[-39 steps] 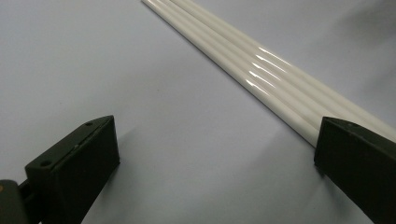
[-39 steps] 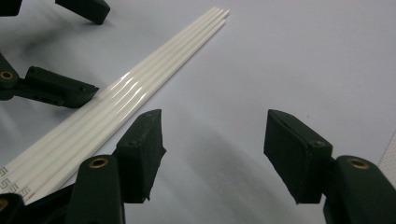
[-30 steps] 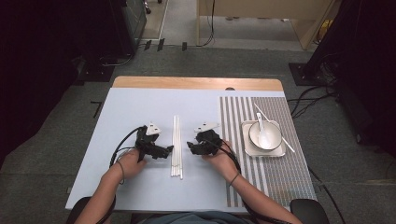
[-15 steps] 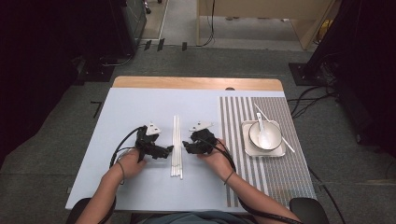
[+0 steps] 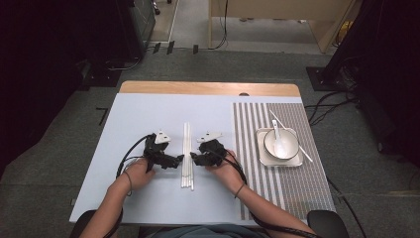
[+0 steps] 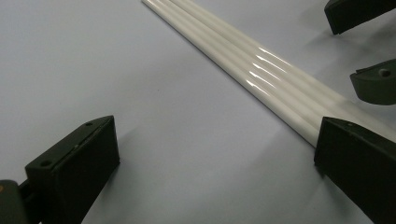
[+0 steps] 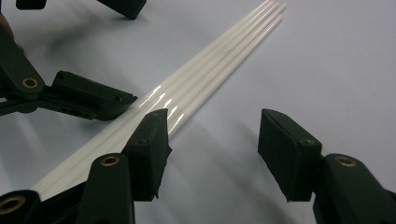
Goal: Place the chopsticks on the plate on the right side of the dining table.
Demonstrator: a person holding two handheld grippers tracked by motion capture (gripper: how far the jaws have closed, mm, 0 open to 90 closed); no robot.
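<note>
Several thin white rods (image 5: 187,156) lie side by side in a tight bundle, running front to back on the pale blue table (image 5: 138,114). My left gripper (image 5: 177,160) rests on the table just left of them, pointing at them and open. In the left gripper view the rods (image 6: 261,79) pass under its right jaw, and bare table lies between the jaws of my left gripper (image 6: 215,158). My right gripper (image 5: 194,159) faces it from the rods' right side, open too. In the right gripper view the rods (image 7: 201,88) run beside the left jaw of my right gripper (image 7: 215,149).
A white bowl (image 5: 280,144) holding a white spoon (image 5: 277,135) sits on a square plate (image 5: 265,159) on the striped mat (image 5: 252,129) at the right. A thin stick (image 5: 303,151) lies by the plate. The table's far edge is bare wood (image 5: 208,88).
My right gripper has slid left, up to the rods, and now faces the left gripper across them. The left gripper and the rods have stayed put.
</note>
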